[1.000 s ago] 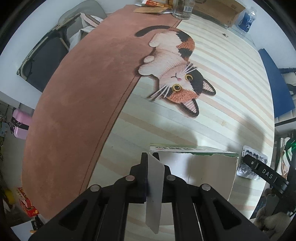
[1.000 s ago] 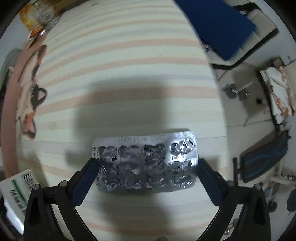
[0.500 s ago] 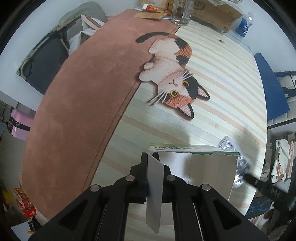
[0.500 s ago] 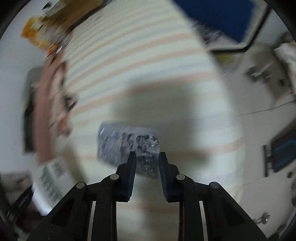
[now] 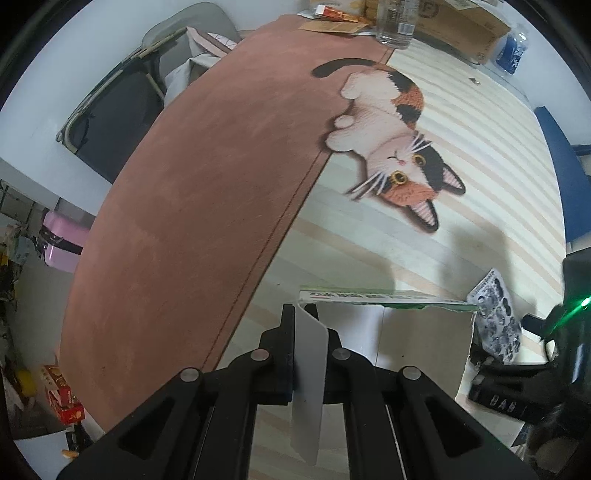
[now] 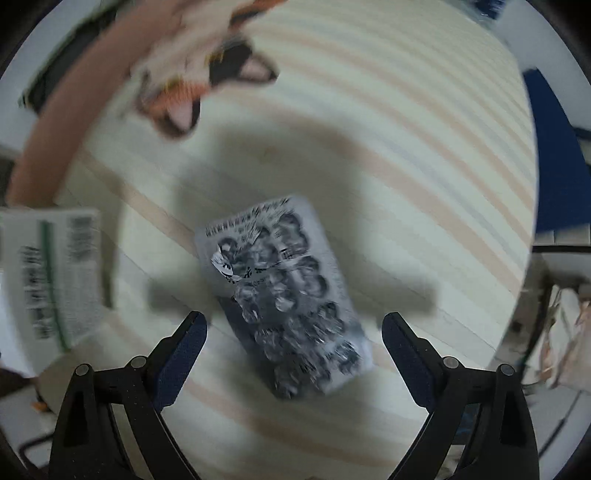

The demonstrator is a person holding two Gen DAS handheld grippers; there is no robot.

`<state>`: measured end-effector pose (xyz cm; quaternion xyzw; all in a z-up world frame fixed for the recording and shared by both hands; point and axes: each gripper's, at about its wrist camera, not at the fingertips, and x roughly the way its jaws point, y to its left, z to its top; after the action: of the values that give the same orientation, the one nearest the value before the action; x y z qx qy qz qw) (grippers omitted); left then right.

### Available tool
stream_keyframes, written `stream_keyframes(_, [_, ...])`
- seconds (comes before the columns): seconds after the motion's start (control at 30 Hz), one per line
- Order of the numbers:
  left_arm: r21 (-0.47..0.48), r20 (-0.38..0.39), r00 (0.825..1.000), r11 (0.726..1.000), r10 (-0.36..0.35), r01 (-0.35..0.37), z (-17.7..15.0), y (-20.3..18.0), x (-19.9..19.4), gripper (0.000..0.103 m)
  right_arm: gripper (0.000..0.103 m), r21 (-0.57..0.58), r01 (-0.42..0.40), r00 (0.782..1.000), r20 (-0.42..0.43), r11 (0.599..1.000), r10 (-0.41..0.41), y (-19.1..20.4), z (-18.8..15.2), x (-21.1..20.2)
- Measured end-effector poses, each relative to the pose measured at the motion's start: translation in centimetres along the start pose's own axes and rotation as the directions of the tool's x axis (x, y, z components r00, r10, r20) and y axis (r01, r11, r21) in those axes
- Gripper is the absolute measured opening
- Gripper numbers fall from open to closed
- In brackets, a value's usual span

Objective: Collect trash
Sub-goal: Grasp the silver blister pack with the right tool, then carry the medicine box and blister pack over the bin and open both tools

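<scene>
Presently, the left gripper (image 5: pixel 309 354) is seen clamped narrowly on the white flap of an opened white cardboard medicine box with a green-printed edge (image 5: pixel 384 325), which is held up above the table; the flap stands edge-on between the two black fingers (image 5: pixel 284 354). Just beyond the box's right corner a silver foil blister pack with emptied pockets (image 5: pixel 496 314) is observed lying on the cream table mat with pale pink and grey stripes (image 5: pixel 480 155).

The right gripper (image 6: pixel 293 332) is recorded with its blue-padded fingers spread wide, holding nothing. The blister pack (image 6: pixel 284 295) lies flat on the striped mat (image 6: pixel 406 147), set at a slant between and just ahead of the fingertips, touching neither so far as can be told; this view is blurred. The box (image 6: pixel 55 273) is noted at the left edge of that view.

Farther out, a printed calico cat figure (image 5: pixel 395 147) is seen on the mat, bordered by a brown suede-like table runner (image 5: pixel 207 192). A clear plastic bottle (image 5: pixel 395 22) stands at the far end.
</scene>
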<state>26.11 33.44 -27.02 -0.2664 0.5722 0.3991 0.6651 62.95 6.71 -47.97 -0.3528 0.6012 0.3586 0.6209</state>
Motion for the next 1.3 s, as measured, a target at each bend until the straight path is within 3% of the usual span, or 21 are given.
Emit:
stream_keyframes(0.03, [0.001,0.002,1.0,1.0,0.002,-0.002,-0.1,0.1,0.0,0.002,0.094,0.015,-0.005,1.0,0.004,1.0,0.005,-0.2,-0.1,-0.2])
stream_keyframes(0.07, [0.0,0.003,1.0,1.0,0.002,-0.002,-0.1,0.3,-0.1,0.002,0.086,0.021,-0.004,1.0,0.01,1.0,0.004,-0.3,-0.2,-0.4])
stream_keyframes(0.1, [-0.001,0.003,1.0,1.0,0.0,0.0,-0.3,0.5,-0.2,0.002,0.071,0.034,-0.004,1.0,0.025,0.999,0.003,-0.4,-0.3,-0.9])
stream_keyframes(0.13, [-0.001,0.003,1.0,1.0,-0.003,0.003,-0.4,0.6,-0.3,0.002,0.069,0.048,-0.008,1.0,0.03,0.999,0.006,-0.4,-0.3,-1.2])
stream_keyframes(0.3, [0.032,0.03,0.999,0.999,-0.027,0.026,-1.4,1.3,-2.1,0.002,0.067,0.13,-0.034,0.996,0.091,0.991,0.023,-0.9,-2.7,-3.2])
stream_keyframes(0.53, [0.084,0.078,0.991,0.992,-0.106,0.099,-5.2,4.3,-6.6,0.002,0.067,0.302,-0.181,0.969,0.22,0.936,0.116,-0.4,-9.6,-8.7])
stream_keyframes(0.7, [0.139,0.101,0.979,0.977,-0.176,0.161,-9.4,8.4,-9.5,0.002,0.067,0.359,-0.257,0.944,0.292,0.897,0.153,6.6,-15.0,-11.8])
stream_keyframes(0.83, [0.19,0.096,0.966,0.957,-0.242,0.22,-14.6,13.9,-10.9,0.002,0.067,0.409,-0.31,0.922,0.349,0.858,0.167,11.7,-21.8,-13.5])
stream_keyframes(0.93, [0.218,0.065,0.961,0.944,-0.268,0.248,-18.2,17.6,-10.7,0.002,0.067,0.476,-0.352,0.908,0.382,0.806,0.171,16.5,-28.3,-13.9])
stream_keyframes(1.1, [0.244,-0.051,0.968,0.937,-0.244,0.249,-25.1,24.2,-7.6,0.002,0.067,0.565,-0.4,0.903,0.376,0.722,0.207,23.6,-37.4,-11.9])
stream_keyframes(1.3, [0.211,-0.222,0.959,0.951,-0.178,0.226,-31.5,27.4,1.2,0.003,0.067,0.629,-0.372,0.928,0.258,0.682,0.268,29.7,-44.2,-4.5])
